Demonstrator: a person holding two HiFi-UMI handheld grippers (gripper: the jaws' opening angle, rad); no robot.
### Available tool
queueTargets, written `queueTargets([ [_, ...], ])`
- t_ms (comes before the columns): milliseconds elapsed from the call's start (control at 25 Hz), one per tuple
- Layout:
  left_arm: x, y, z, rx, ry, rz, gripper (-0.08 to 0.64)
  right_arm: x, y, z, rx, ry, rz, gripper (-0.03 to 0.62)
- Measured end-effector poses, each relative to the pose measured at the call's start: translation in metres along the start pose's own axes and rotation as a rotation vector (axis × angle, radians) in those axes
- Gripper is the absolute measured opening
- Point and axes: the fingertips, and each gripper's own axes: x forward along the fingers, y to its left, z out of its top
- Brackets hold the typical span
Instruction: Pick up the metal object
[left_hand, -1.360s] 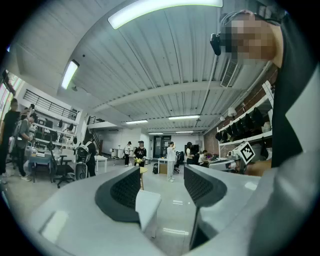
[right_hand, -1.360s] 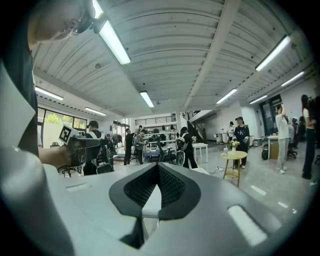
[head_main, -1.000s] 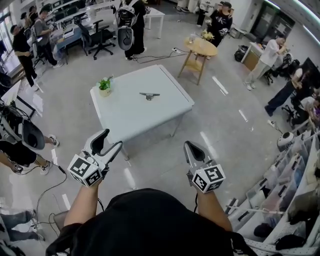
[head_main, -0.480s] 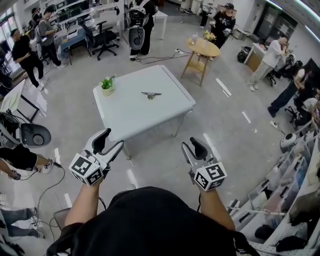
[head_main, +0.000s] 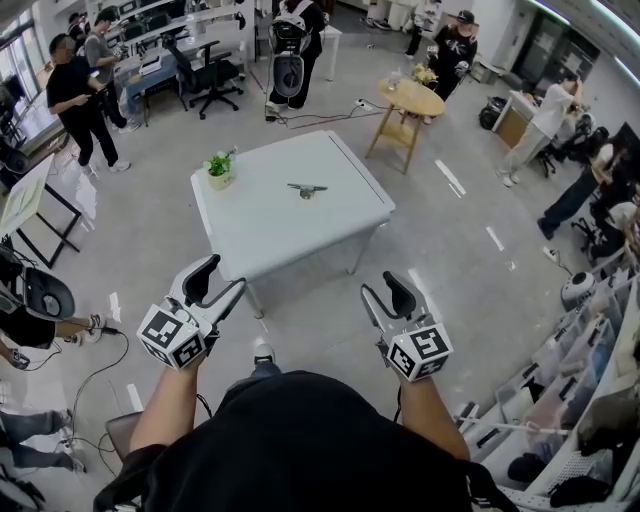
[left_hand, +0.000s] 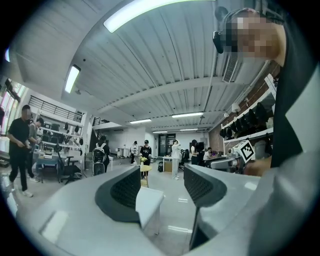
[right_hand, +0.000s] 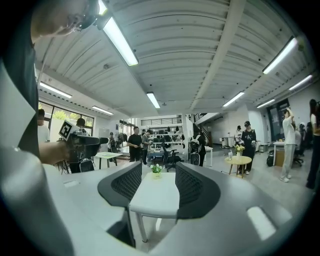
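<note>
A small dark metal object lies on the white square table, well ahead of both grippers. My left gripper hangs in the air short of the table's near edge, open and empty. My right gripper is at the same distance to the right; its jaws have just been opening and nothing is between them. In the left gripper view the left gripper frames a corner of the table. In the right gripper view the right gripper frames the table top; the metal object cannot be made out there.
A small potted plant stands at the table's far left corner. A round wooden side table is beyond it. Several people stand around the room. Office chairs are at the back, shelving at the right, and a cable lies on the floor at left.
The right gripper's jaws have gone from shut to open. The view has shifted slightly toward the table, and people in the background have walked on.
</note>
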Motion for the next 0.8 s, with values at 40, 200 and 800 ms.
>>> queueTargets([
  [40, 0.0, 0.002, 0.0, -0.005, 0.004, 0.002, 0.391, 0.002, 0.0, 0.0, 0.001, 0.001, 0.0, 0.227],
  [200, 0.002, 0.011, -0.005, -0.012, 0.003, 0.002, 0.391, 0.009, -0.001, -0.001, 0.001, 0.005, -0.005, 0.232],
  [800, 0.021, 0.064, -0.011, -0.045, 0.009, -0.021, 0.391, 0.058, -0.006, 0.004, 0.007, 0.028, -0.03, 0.233],
])
